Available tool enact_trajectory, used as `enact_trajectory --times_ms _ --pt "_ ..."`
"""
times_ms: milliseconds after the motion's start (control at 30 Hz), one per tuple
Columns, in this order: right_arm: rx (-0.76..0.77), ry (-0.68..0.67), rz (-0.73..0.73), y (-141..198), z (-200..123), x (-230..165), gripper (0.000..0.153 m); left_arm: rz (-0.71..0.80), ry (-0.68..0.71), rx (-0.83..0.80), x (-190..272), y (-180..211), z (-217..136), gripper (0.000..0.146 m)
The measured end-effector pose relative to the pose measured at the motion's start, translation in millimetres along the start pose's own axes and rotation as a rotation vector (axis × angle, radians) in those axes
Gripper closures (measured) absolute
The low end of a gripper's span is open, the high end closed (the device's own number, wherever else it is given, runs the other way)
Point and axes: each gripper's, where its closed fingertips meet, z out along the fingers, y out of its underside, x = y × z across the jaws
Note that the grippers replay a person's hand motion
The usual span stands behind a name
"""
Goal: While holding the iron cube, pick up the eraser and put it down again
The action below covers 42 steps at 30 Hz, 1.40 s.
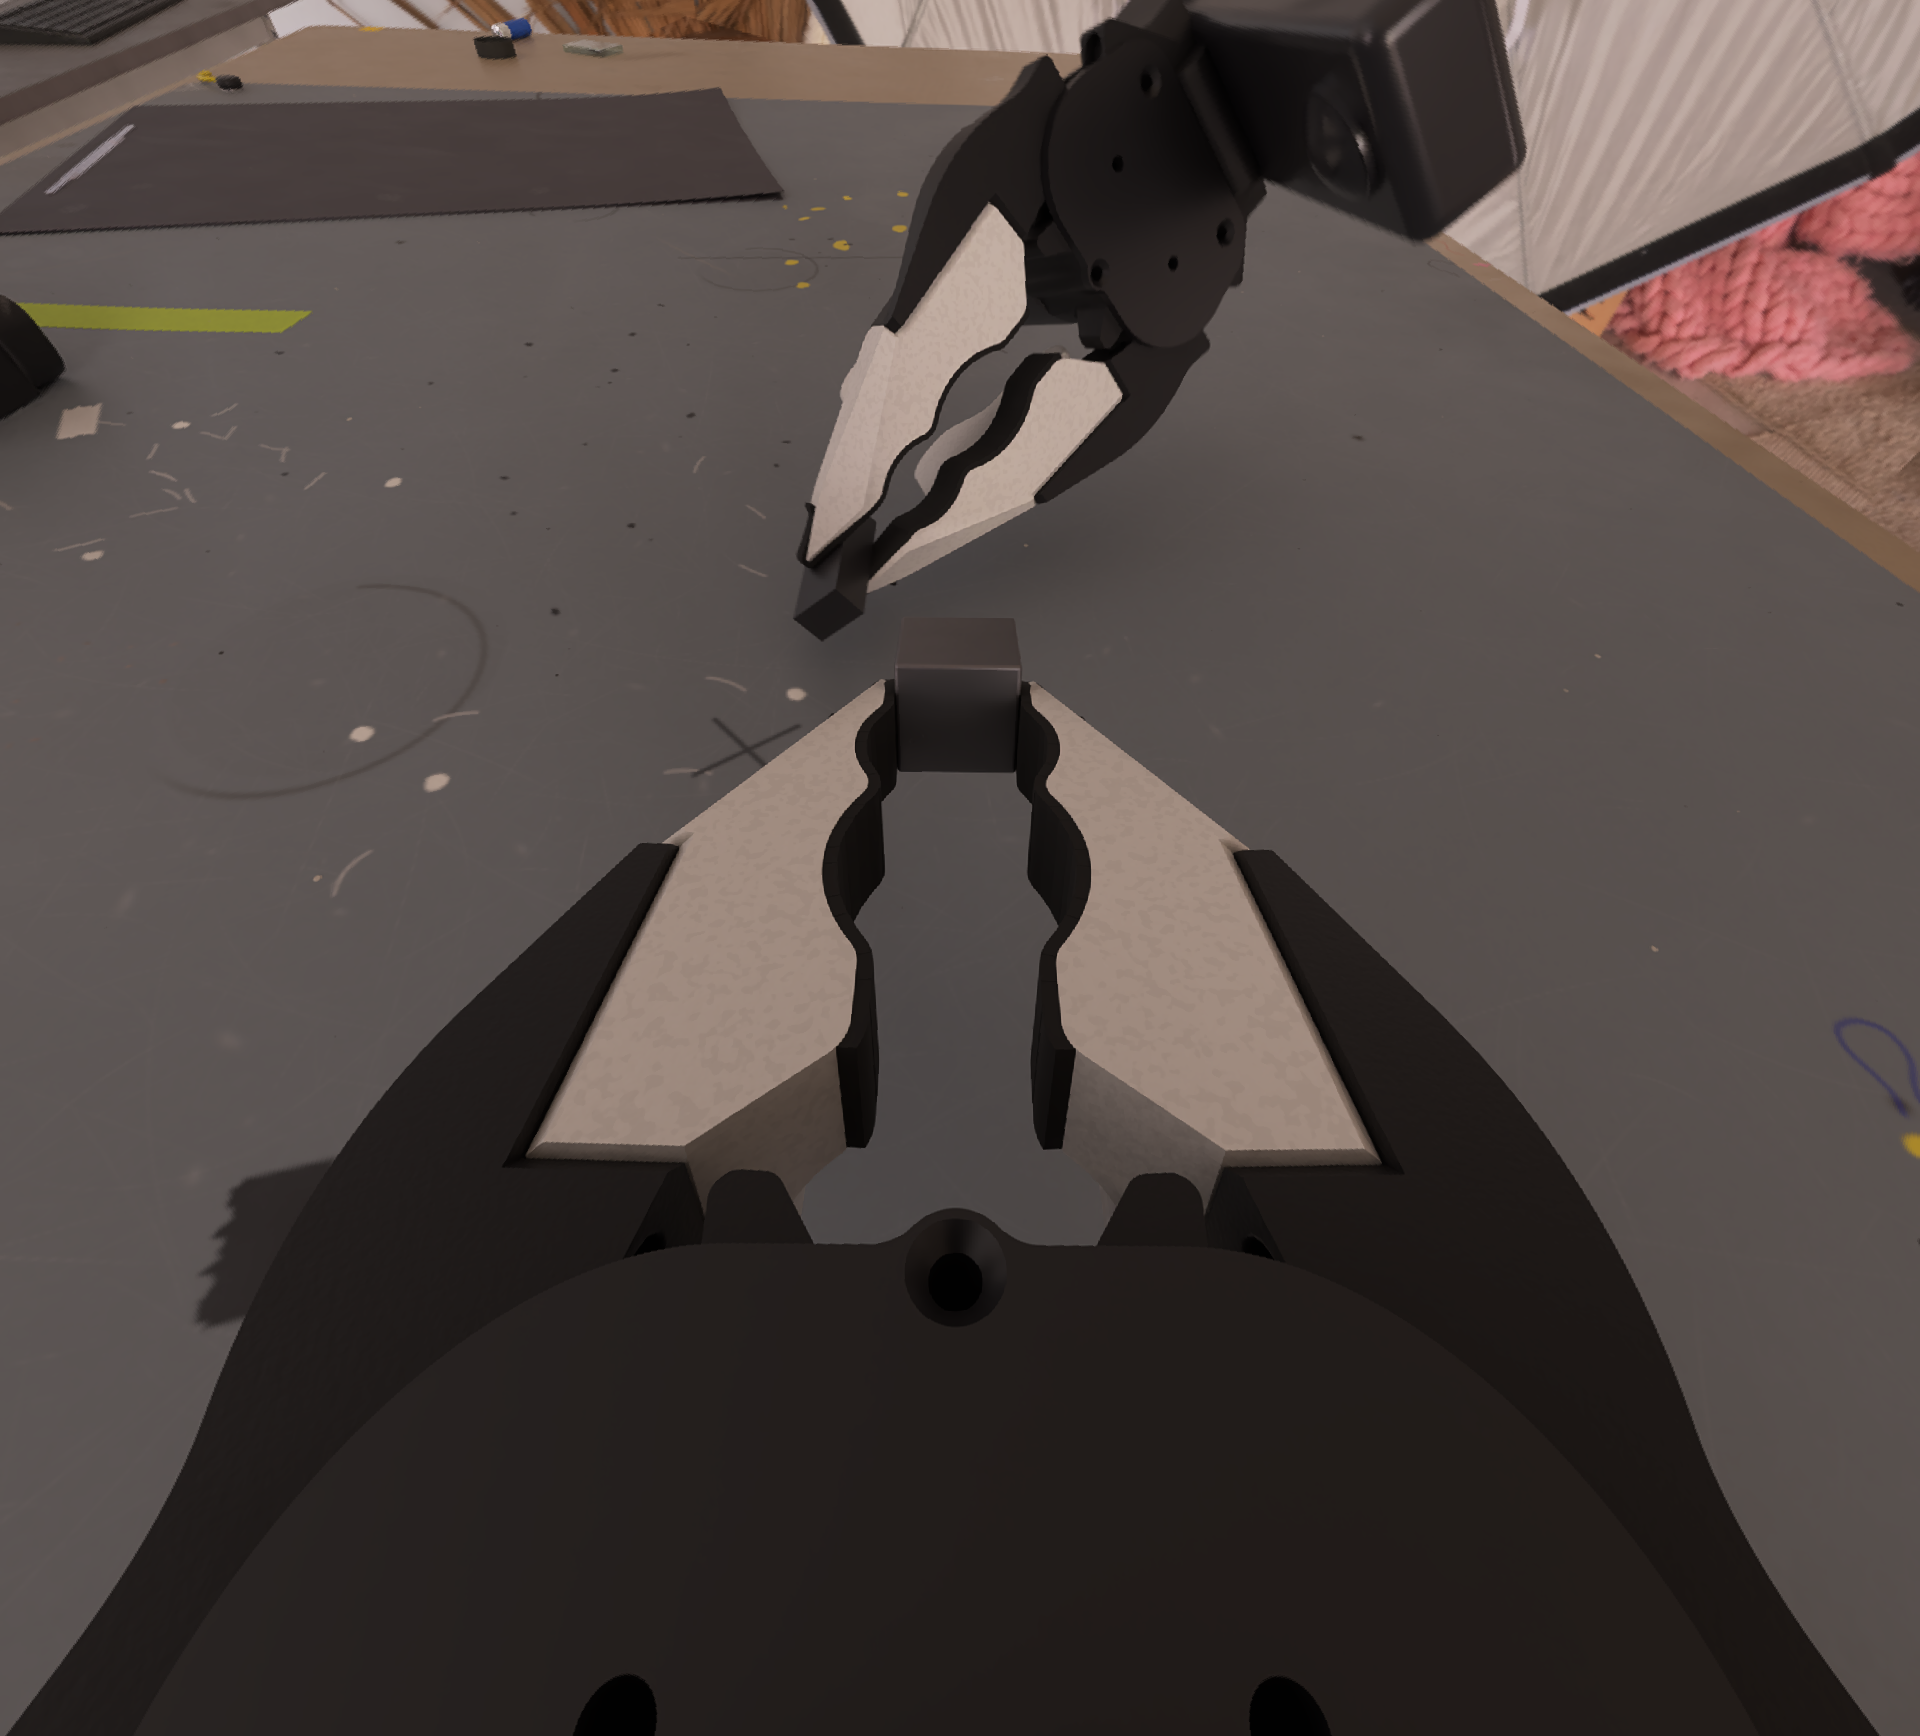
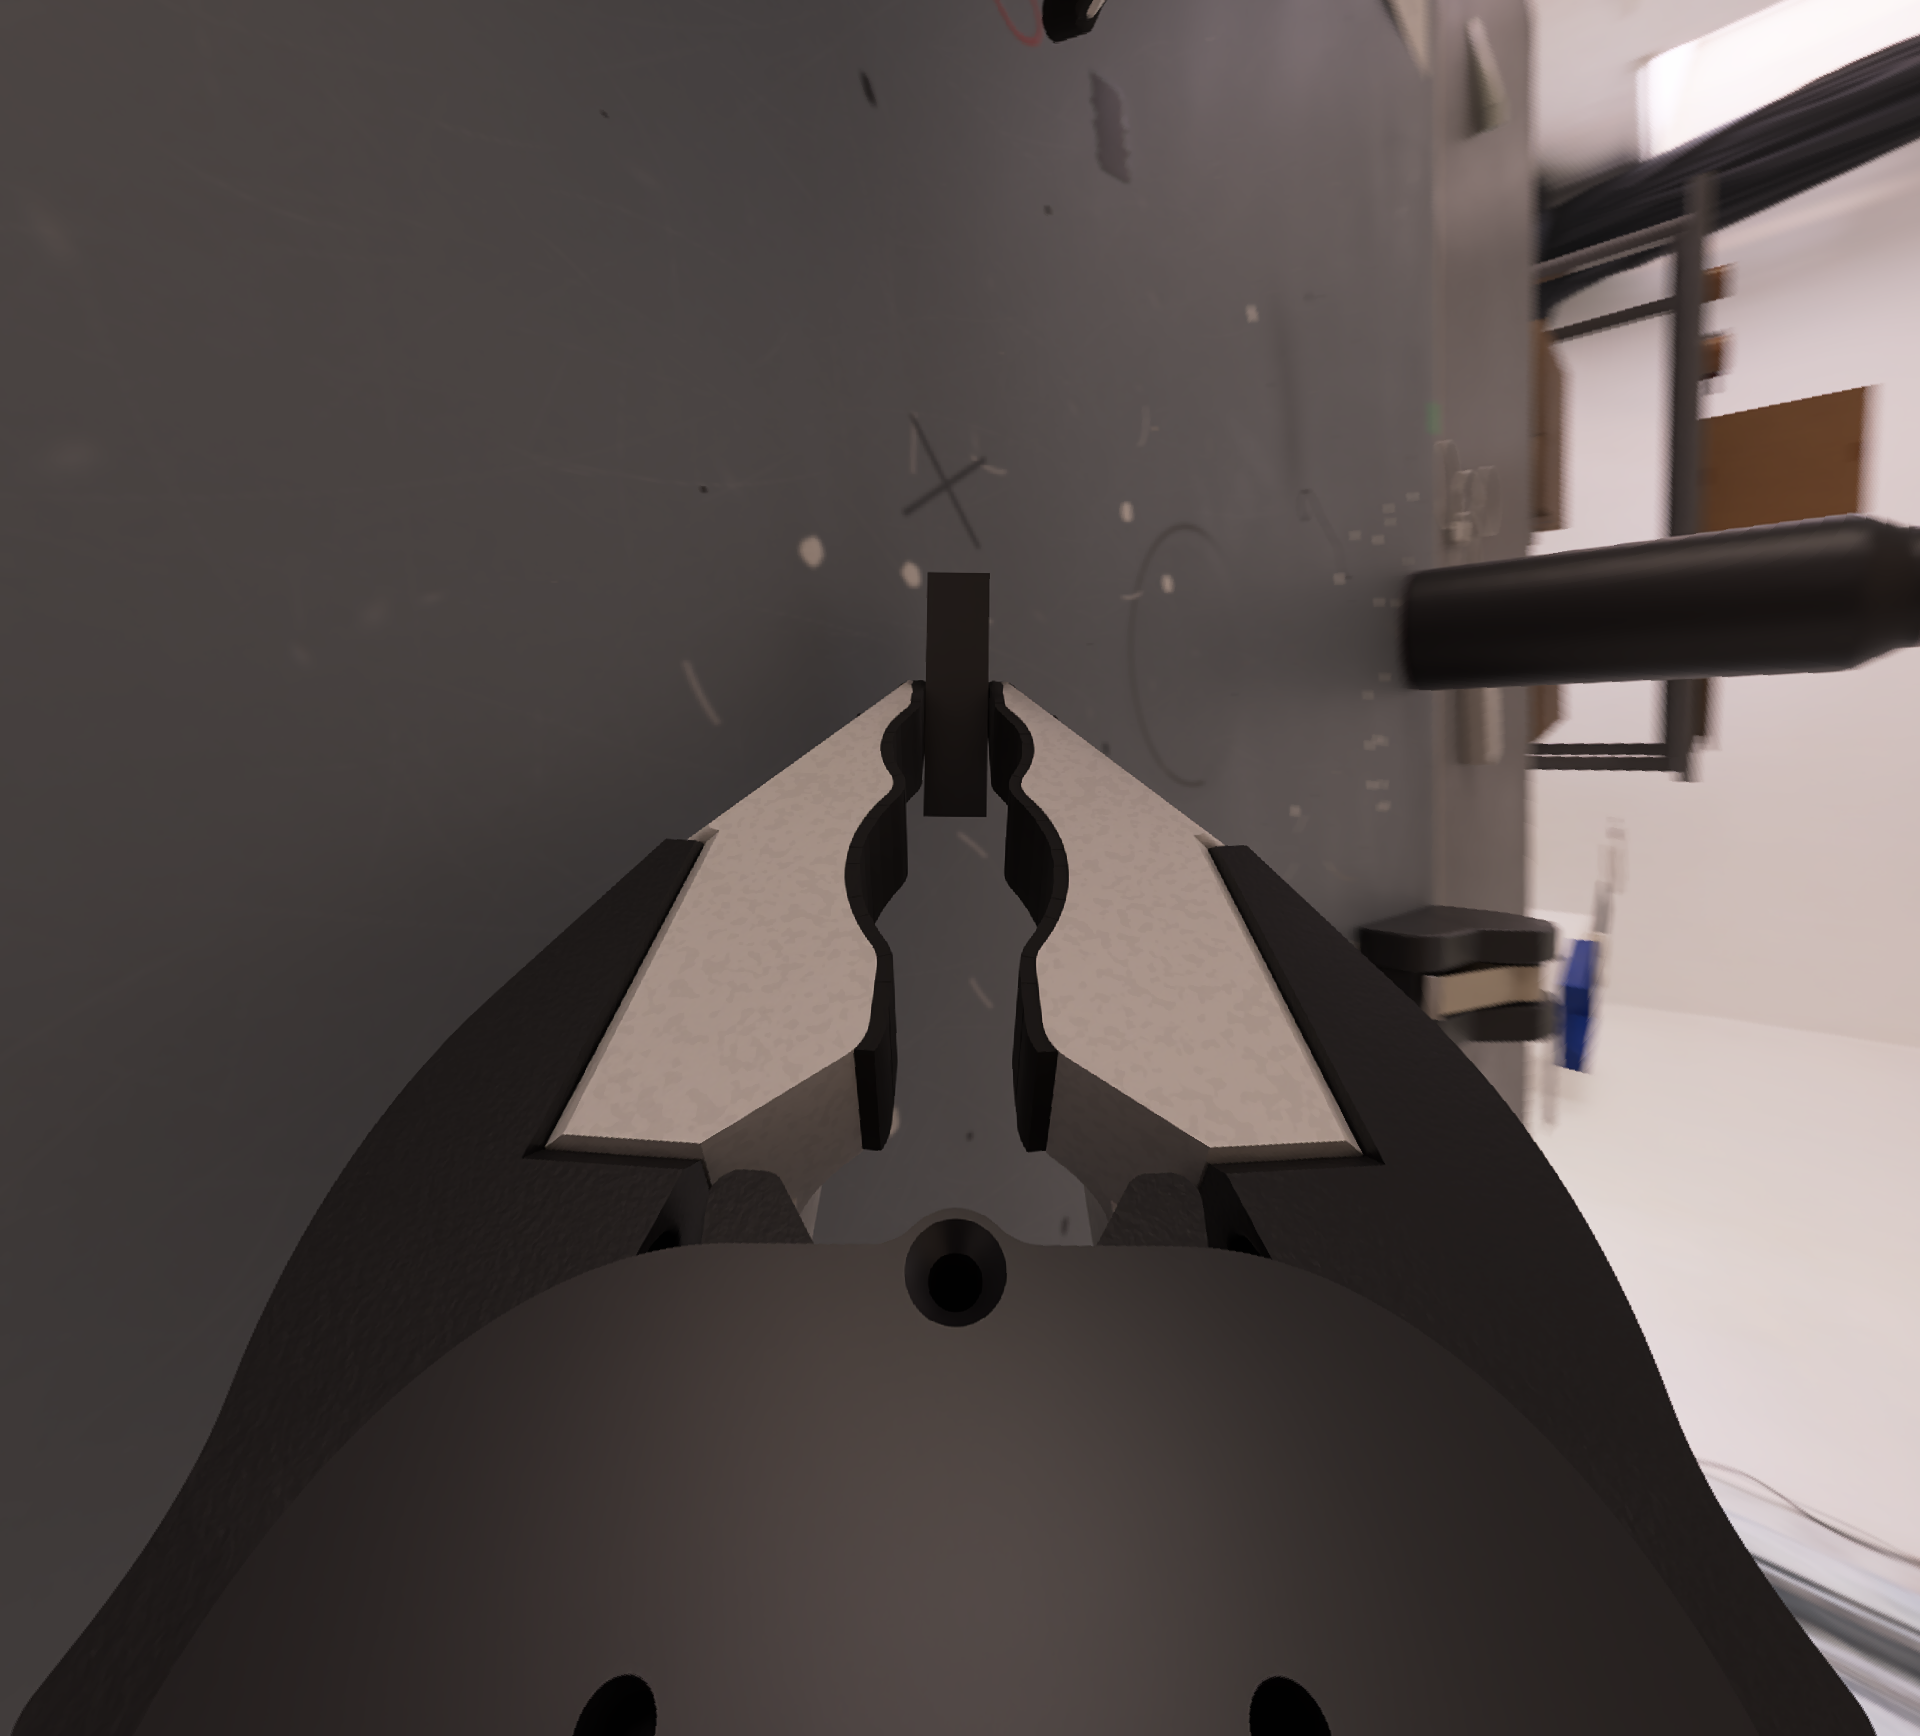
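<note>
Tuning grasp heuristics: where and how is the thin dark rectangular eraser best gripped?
Pinch the thin dark rectangular eraser across its two broad flat faces near one end, coming in along its length. The slab is narrow, so the fingertips close almost fully on parallel faces. The right gripper holds it this way now, while the left gripper clamps the dark grey iron cube.

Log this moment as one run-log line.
left gripper: shut on iron cube | right gripper: shut on eraser | eraser: low over grey table, contact unclear
</note>
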Motion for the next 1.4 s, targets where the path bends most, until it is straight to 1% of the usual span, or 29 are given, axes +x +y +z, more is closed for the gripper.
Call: enact_trajectory --times_ms 100,267,367,533,633,800,900,1033,1200,1333,1400 --pt "0.031 -0.127 0.099 -0.7 -4.3 -8.7 0.142 0.002 0.000 -0.002 0.1 0.3 0.1 0.124" --pt "0.036 -0.370 0.278 0.3 -10.3 -24.1 0.142 0.011 0.004 -0.010 1.6 1.0 0.7 0.124" --pt "0.040 -0.439 0.322 1.7 -7.9 -24.6 0.142 0.016 0.007 -0.010 2.6 1.0 1.0 0.124" --pt "0.033 -0.518 0.329 3.0 -1.2 -19.5 0.141 0.040 0.012 -0.004 5.2 -0.2 0.9 0.124" --pt "0.015 -0.548 0.342 0.1 -0.1 -15.0 0.118 0.061 0.008 -0.002 6.3 -1.1 0.9 0.124" --pt "-0.062 -0.646 0.461 -3.9 -10.5 -17.6 0.106 0.098 0.009 -0.002 9.6 -2.4 1.8 0.124" --pt "-0.088 -0.701 0.513 -2.1 -15.4 -21.9 0.103 0.127 0.015 -0.012 13.4 -2.1 3.4 0.124" --pt "-0.084 -0.733 0.526 -2.9 -11.3 -25.2 0.102 0.146 0.017 -0.017 15.6 -2.0 4.2 0.124" --pt "-0.057 -0.772 0.459 -14.0 0.4 -28.4 0.102 0.136 0.009 -0.014 13.1 -1.8 3.0 0.124" --pt "0.007 -0.851 0.371 -33.9 -2.9 -36.3 0.109 0.124 0.007 -0.017 11.1 -0.6 2.5 0.124" --pt "0.038 -0.868 0.341 -39.8 -7.5 -38.6 0.114 0.120 0.006 -0.016 10.6 -0.7 2.2 0.124"
